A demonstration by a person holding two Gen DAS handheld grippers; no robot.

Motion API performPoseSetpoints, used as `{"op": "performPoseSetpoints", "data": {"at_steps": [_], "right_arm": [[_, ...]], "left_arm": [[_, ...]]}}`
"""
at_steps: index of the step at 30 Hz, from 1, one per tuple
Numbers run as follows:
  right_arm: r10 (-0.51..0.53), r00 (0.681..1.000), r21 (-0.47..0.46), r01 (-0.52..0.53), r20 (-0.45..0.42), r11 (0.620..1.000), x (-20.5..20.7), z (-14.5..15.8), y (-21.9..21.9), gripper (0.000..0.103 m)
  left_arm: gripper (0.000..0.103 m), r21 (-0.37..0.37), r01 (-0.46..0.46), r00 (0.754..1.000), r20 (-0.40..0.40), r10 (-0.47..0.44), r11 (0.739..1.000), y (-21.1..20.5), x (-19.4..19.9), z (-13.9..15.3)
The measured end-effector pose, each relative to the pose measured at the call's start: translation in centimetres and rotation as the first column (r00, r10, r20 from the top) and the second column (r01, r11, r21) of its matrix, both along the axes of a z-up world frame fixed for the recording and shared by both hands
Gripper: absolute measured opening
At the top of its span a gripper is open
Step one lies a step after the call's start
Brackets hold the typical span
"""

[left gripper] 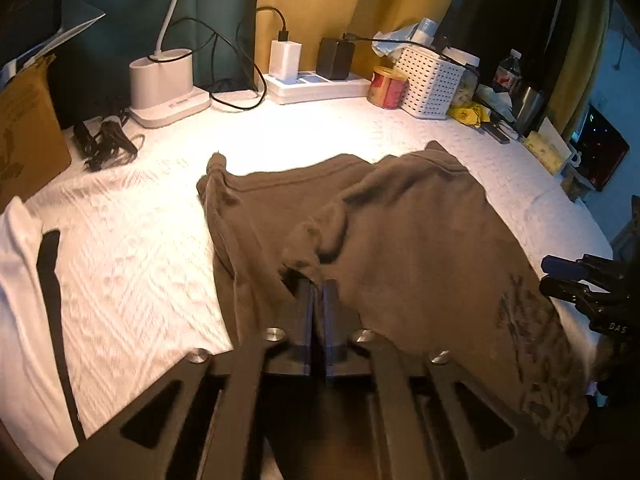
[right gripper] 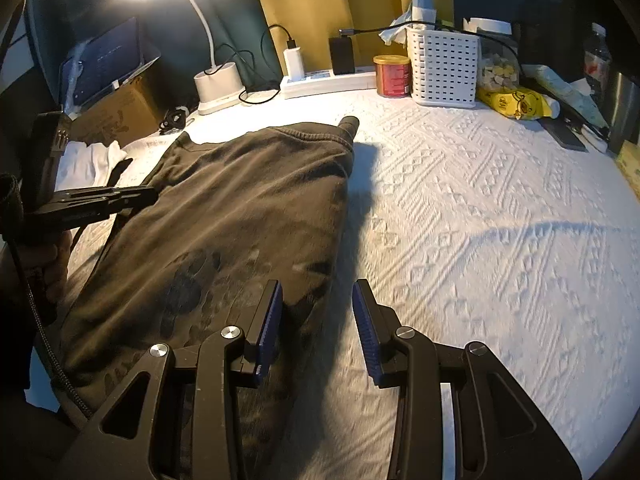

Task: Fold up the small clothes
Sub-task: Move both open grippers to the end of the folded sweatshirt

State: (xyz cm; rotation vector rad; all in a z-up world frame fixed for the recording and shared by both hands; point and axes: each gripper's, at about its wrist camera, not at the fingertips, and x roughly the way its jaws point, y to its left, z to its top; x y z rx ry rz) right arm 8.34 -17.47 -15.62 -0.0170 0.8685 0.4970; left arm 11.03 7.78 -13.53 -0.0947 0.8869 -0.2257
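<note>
1. Pinching a raised fold of the brown shirt (left gripper: 400, 232), the left gripper (left gripper: 320, 284) has its jaws closed tight on the cloth.
2. Ahead of that gripper the shirt lies spread on the white textured cover (right gripper: 500, 220).
3. Parted jaws on the right gripper (right gripper: 318, 312) (nothing clamped) hover over the shirt's right edge.
4. Off to the left gripper's left lies a white garment (left gripper: 20, 280).

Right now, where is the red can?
In both wrist views the red can stands at the back of the table, between the white power strip and the white basket.
</note>
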Motion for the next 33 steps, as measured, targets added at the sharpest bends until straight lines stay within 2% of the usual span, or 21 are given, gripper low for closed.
{"op": "performPoseSetpoints", "data": {"at_steps": [3,12,13,15,16,17,25,28,31,33], "right_arm": [[0.002,1.000,-0.002,-0.002,-0.006,1.000,0.7,-0.3,0.2,0.039],[0.001,1.000,-0.002,-0.001,-0.011,1.000,3.4,-0.4,0.8,0.040],[0.002,1.000,-0.003,-0.003,-0.010,1.000,3.7,-0.4,0.9,0.043],[0.007,1.000,-0.002,-0.007,-0.011,1.000,4.6,-0.5,1.1,0.059],[0.008,1.000,-0.001,-0.008,-0.011,1.000,5.1,-0.5,1.2,0.059],[0.010,1.000,-0.001,-0.010,-0.011,1.000,5.4,-0.5,1.3,0.059],[0.028,1.000,0.004,-0.028,-0.005,1.000,9.2,-0.4,2.3,0.059],[0.029,0.999,0.020,-0.029,-0.012,0.999,10.5,-0.6,2.4,0.059],[0.034,0.999,0.039,-0.033,-0.025,0.999,11.6,-0.7,2.6,0.060],[0.038,0.999,0.045,-0.036,-0.030,0.998,12.2,-1.0,2.9,0.064]], "left_arm": [[0.002,0.032,-0.023,1.000,0.019,0.023,0.999,0.5,0.5,0.1],[0.005,-0.047,-0.066,0.997,-0.043,0.064,0.997,2.3,1.0,0.5],[0.011,-0.044,-0.072,0.997,-0.044,0.070,0.996,2.4,1.0,0.6],[0.037,-0.012,-0.103,0.994,-0.034,0.103,0.995,2.7,1.1,0.8],[0.059,-0.009,-0.117,0.993,-0.027,0.116,0.993,2.9,1.1,0.8],[0.066,-0.018,-0.132,0.991,-0.014,0.132,0.991,3.3,1.1,1.0],[0.067,-0.024,-0.154,0.987,-0.039,0.153,0.988,4.3,2.4,0.0],[0.078,-0.023,-0.154,0.987,-0.056,0.152,0.988,4.1,3.0,-0.7],[0.082,-0.010,-0.141,0.989,-0.051,0.141,0.990,3.6,3.3,-0.8],[0.084,-0.011,-0.128,0.991,-0.049,0.127,0.992,3.2,3.5,-0.8]]}}
